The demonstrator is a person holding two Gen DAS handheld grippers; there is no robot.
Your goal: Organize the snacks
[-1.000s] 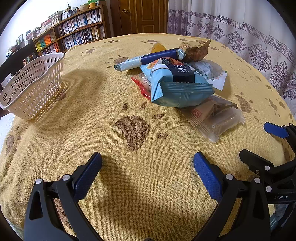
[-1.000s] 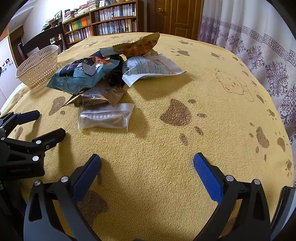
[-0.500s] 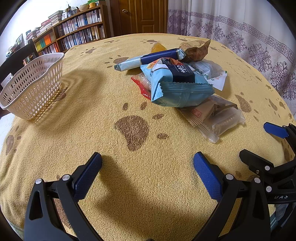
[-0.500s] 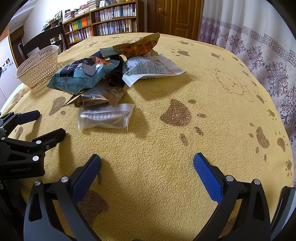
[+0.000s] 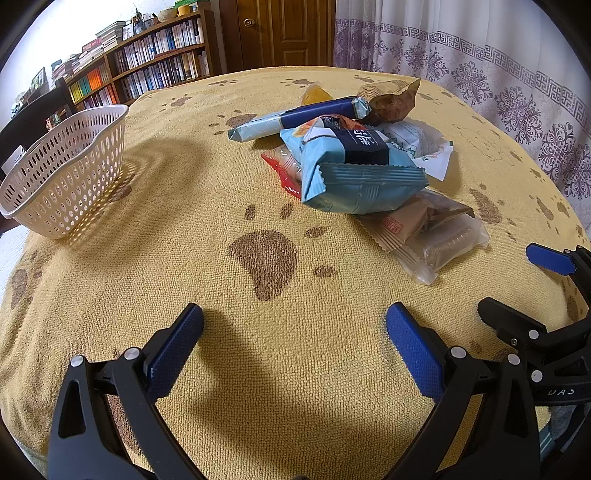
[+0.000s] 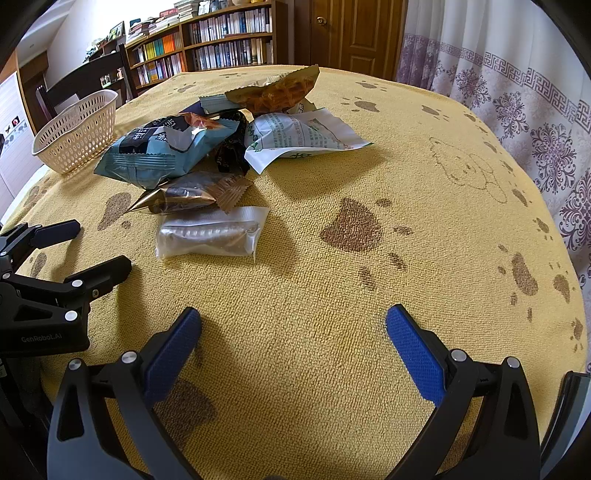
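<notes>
Several snack packets lie heaped on a yellow paw-print table cover: a light blue bag (image 5: 354, 173) (image 6: 166, 151) on top, a dark blue bar (image 5: 314, 110) behind it, a brown waffle packet (image 6: 273, 92), a white and green packet (image 6: 299, 138), and a clear packet (image 5: 443, 240) (image 6: 210, 236) nearest the front. A white perforated basket (image 5: 62, 173) (image 6: 77, 133) stands empty at the far left. My left gripper (image 5: 293, 332) hovers open over bare cover, short of the heap. My right gripper (image 6: 293, 332) is open too, right of the heap, with nothing between its fingers.
Bare table cover (image 6: 424, 221) stretches right of the heap and between heap and basket. A bookshelf (image 5: 147, 74), a wooden door (image 6: 354, 33) and a patterned curtain (image 6: 517, 92) stand beyond the table. A dark chair (image 6: 92, 77) sits behind the basket.
</notes>
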